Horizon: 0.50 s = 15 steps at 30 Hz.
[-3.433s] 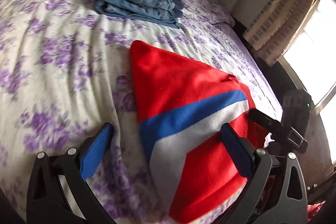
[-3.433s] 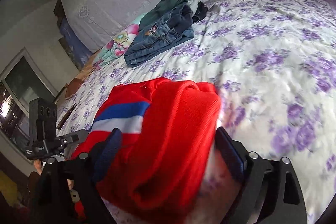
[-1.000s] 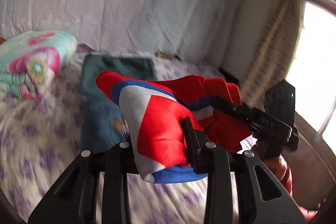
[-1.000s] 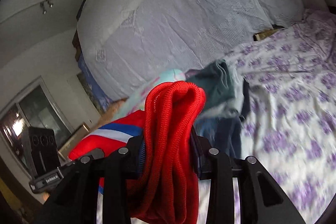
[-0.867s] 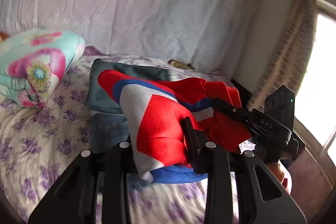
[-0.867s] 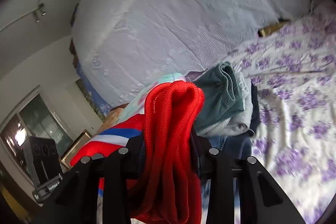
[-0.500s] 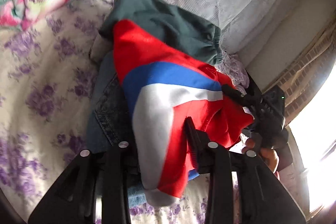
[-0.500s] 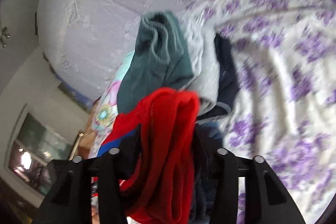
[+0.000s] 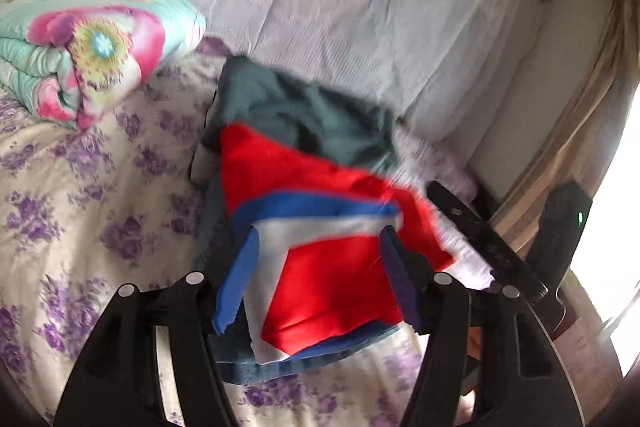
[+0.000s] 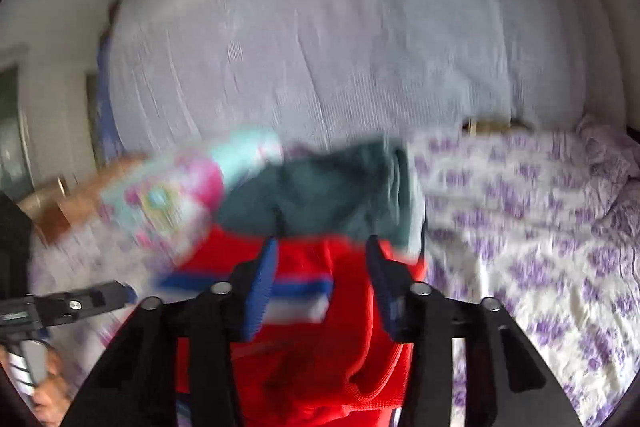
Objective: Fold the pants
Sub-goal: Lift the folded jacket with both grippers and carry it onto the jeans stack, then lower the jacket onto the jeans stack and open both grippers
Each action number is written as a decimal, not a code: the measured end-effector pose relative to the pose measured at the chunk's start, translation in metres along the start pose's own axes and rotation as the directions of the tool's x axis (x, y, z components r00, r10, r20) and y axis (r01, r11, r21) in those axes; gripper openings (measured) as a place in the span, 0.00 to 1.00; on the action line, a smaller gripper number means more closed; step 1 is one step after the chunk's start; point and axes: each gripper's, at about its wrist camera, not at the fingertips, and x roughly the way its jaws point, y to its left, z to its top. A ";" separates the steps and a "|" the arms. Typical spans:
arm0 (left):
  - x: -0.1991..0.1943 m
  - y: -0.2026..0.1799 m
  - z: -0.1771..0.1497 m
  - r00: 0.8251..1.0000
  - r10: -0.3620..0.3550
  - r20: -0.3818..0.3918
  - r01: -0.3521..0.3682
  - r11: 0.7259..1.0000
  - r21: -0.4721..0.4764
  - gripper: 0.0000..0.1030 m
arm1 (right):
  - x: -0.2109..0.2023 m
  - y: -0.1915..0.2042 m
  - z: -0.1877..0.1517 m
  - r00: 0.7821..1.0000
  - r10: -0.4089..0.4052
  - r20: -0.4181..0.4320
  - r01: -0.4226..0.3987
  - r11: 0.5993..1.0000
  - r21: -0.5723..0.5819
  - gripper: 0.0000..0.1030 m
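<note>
Left wrist view: left gripper [image 9: 320, 275] with jaws opening, pads clear of the folded red pants [image 9: 332, 267] lying between them; pants resting atop a stack of folded jeans [image 9: 256, 367] and a dark green garment [image 9: 304, 115] on the floral bedspread [image 9: 80, 207]; rolled flowered blanket [image 9: 88, 51] beyond, right gripper [image 9: 492, 247] alongside.

Right wrist view (blurred): right gripper [image 10: 320, 267] with jaws closing, red pants [image 10: 320, 359] between the fingers; pad contact cannot be told.
</note>
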 end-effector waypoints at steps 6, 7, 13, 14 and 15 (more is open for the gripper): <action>0.048 0.005 -0.025 0.971 0.215 -0.107 -0.208 0.976 0.069 0.94 | 0.027 -0.018 -0.022 0.996 -0.062 -0.061 0.063 0.998 0.009 0.49; 0.044 0.008 -0.024 0.974 0.201 -0.109 -0.196 0.979 0.048 0.93 | 0.026 -0.021 -0.020 0.997 -0.049 -0.054 0.051 0.998 0.032 0.48; -0.002 0.024 -0.011 0.970 0.229 0.081 -0.225 0.973 -0.054 0.93 | 0.007 -0.015 -0.014 0.994 -0.063 0.091 0.060 0.998 0.036 0.49; -0.007 0.025 -0.010 0.968 0.231 0.099 -0.226 0.972 -0.064 0.93 | 0.008 -0.012 -0.015 0.992 -0.082 0.092 0.080 0.997 0.017 0.50; -0.005 0.026 -0.009 0.964 0.253 0.081 -0.249 0.967 -0.057 0.93 | 0.011 -0.010 -0.017 0.993 -0.091 0.077 0.091 0.996 0.003 0.50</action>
